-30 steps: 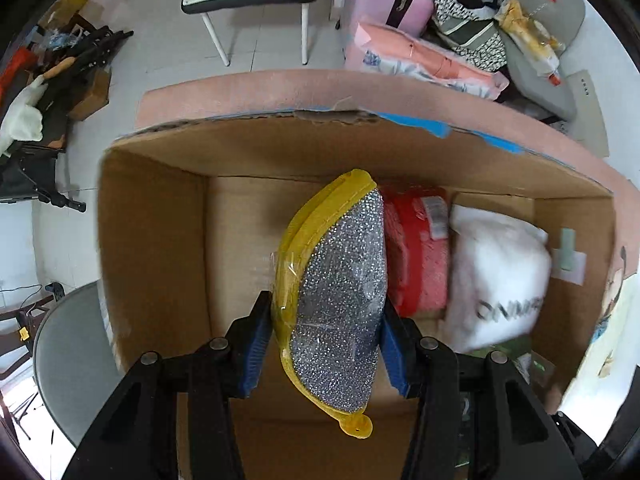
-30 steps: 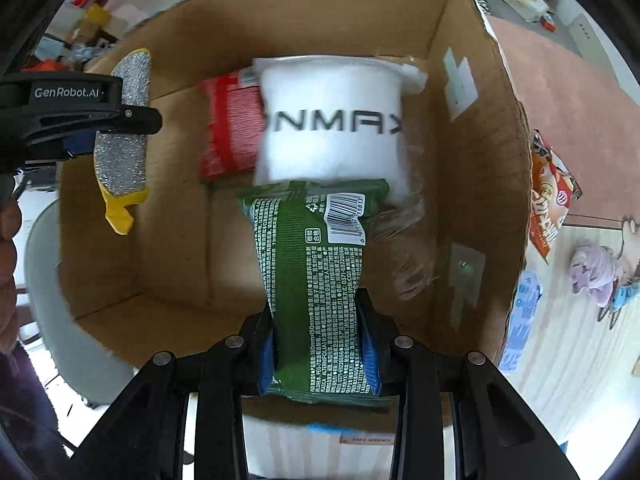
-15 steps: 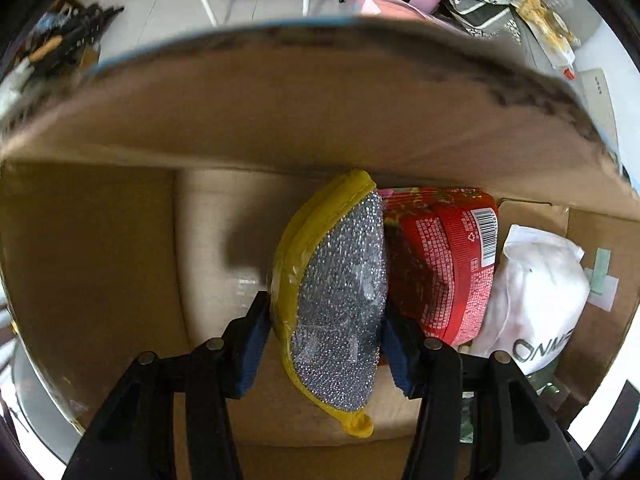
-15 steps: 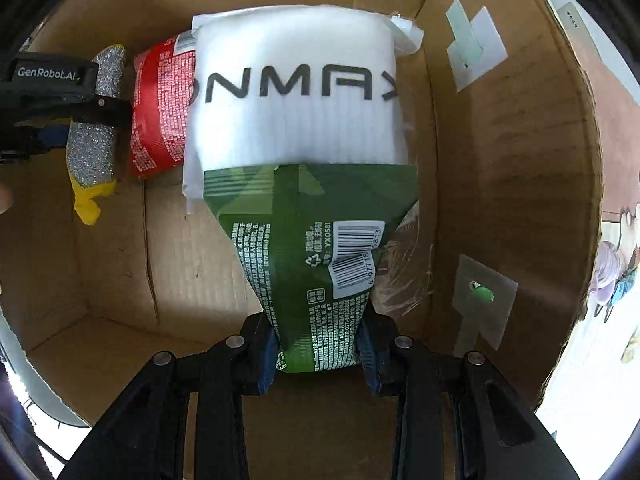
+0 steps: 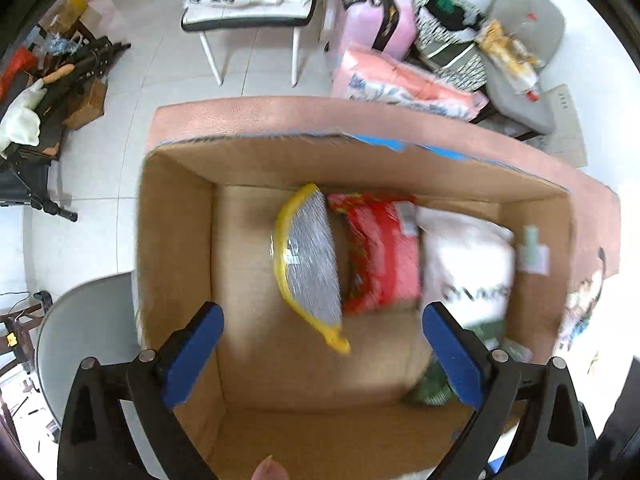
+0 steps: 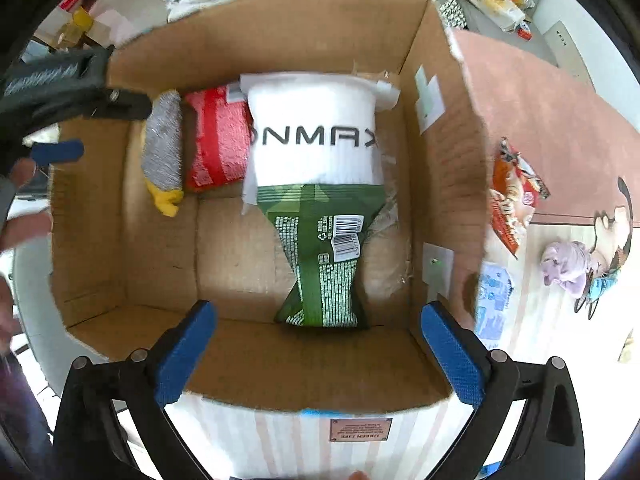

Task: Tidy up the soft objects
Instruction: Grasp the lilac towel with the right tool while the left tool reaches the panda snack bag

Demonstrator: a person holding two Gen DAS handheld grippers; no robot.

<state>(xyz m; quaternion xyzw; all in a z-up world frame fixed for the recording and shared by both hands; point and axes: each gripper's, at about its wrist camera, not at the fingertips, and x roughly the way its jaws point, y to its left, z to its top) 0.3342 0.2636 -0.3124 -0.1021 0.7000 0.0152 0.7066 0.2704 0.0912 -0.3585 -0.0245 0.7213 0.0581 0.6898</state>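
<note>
A cardboard box (image 5: 176, 248) (image 6: 444, 200) holds several soft packs. A yellow-edged silver scrub pad (image 5: 310, 260) (image 6: 162, 152) stands on edge next to a red pack (image 5: 380, 256) (image 6: 216, 140) and a white pack (image 5: 468, 268) (image 6: 316, 132). A green pack (image 6: 324, 260) (image 5: 432, 384) lies on the box floor in front of the white one. My left gripper (image 5: 320, 356) is open and empty above the box. My right gripper (image 6: 316, 352) is open and empty above the box's near wall.
The box sits on a pink-topped table (image 5: 240, 116) (image 6: 540, 92). To its right lie an orange snack bag (image 6: 512, 196), a blue pack (image 6: 492, 300) and a purple plush toy (image 6: 568, 264). A chair (image 5: 248, 20), a pink suitcase (image 5: 380, 16) and clutter stand on the floor behind.
Both grippers opened and pulled back up out of the box. The scrub pad now rests beside the red pack; the green pack lies on the box floor.
</note>
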